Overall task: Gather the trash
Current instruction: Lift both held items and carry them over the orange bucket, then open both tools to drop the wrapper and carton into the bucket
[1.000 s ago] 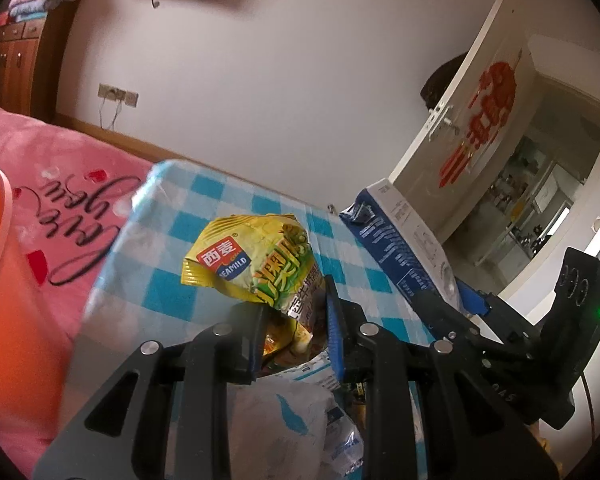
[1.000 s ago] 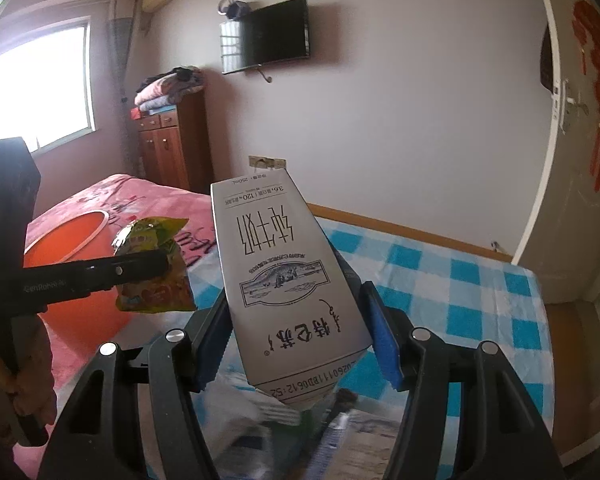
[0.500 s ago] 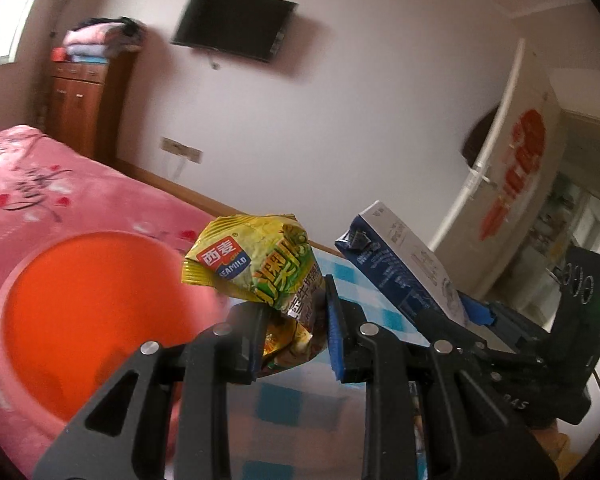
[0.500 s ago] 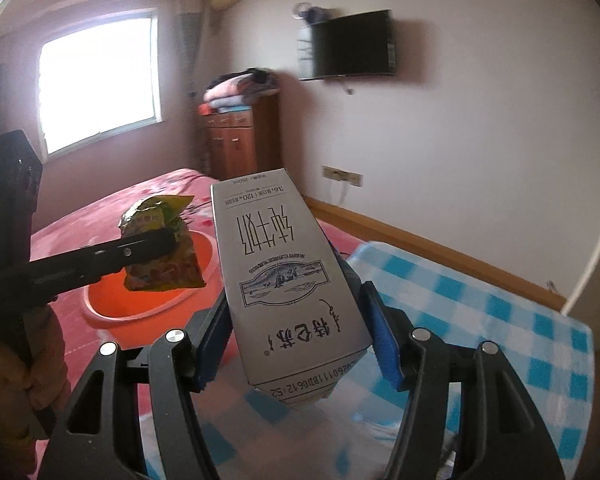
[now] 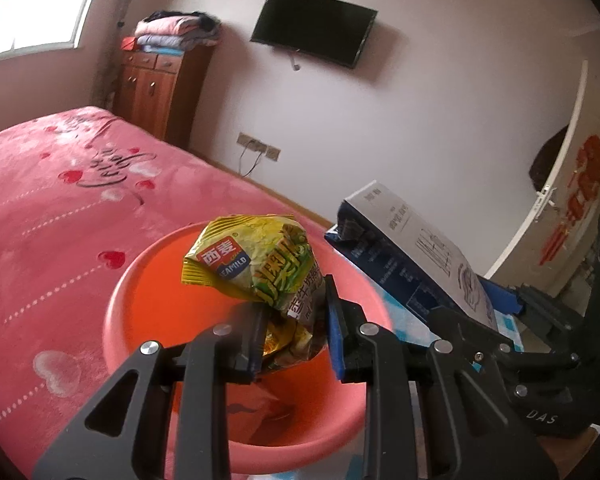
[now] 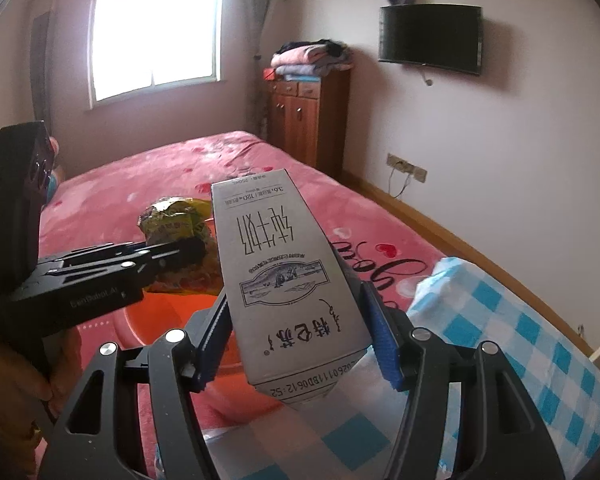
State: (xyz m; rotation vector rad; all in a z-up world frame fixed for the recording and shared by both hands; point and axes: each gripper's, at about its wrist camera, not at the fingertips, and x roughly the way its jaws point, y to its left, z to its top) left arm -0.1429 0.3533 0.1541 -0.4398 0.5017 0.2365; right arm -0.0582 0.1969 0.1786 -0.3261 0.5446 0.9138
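Pink bedding fills the frame behind my fingers. My left gripper pinches a yellow snack wrapper over the orange basin at lower centre; my right gripper clamps a grey milk carton, beside the checkered tabletop at lower right.

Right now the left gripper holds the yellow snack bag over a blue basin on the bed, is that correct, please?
Not quite: the basin is orange, as the left wrist view shows. The left gripper does hold the snack bag over it on the bed.
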